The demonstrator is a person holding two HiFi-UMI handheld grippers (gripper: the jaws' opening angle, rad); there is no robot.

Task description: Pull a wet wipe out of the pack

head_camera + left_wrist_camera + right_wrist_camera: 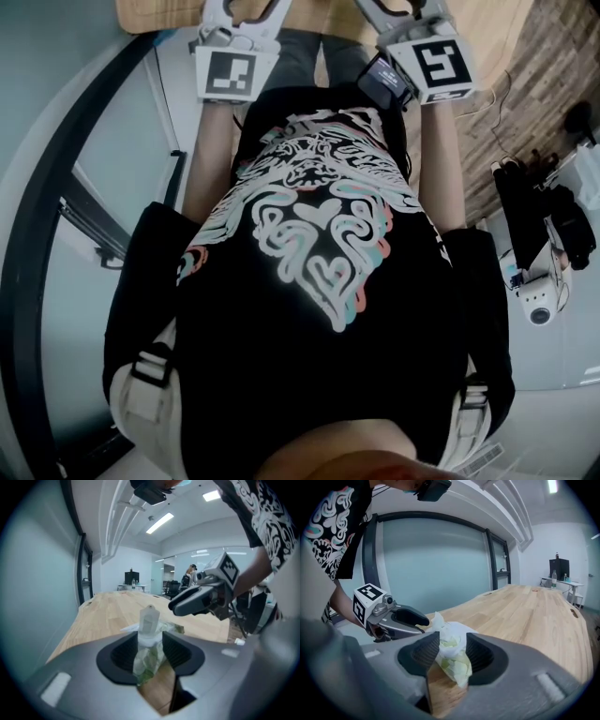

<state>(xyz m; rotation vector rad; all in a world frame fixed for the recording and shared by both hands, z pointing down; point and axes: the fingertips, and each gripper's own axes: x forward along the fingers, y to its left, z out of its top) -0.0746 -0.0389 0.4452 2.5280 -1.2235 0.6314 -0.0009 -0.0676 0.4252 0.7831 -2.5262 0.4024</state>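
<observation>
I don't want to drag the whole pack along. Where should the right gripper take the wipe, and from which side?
Probably the white wipe tip that stands up from the green pack, pinched from above on the right gripper's own side. It rises clear of the pack there, and the left gripper crowds the far side.

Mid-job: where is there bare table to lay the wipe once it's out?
Bare wood of the table runs from behind the wet wipe pack toward the far end, across its full width. It is crowded only at the pack, with the left gripper and right gripper set around it from opposite sides.
</observation>
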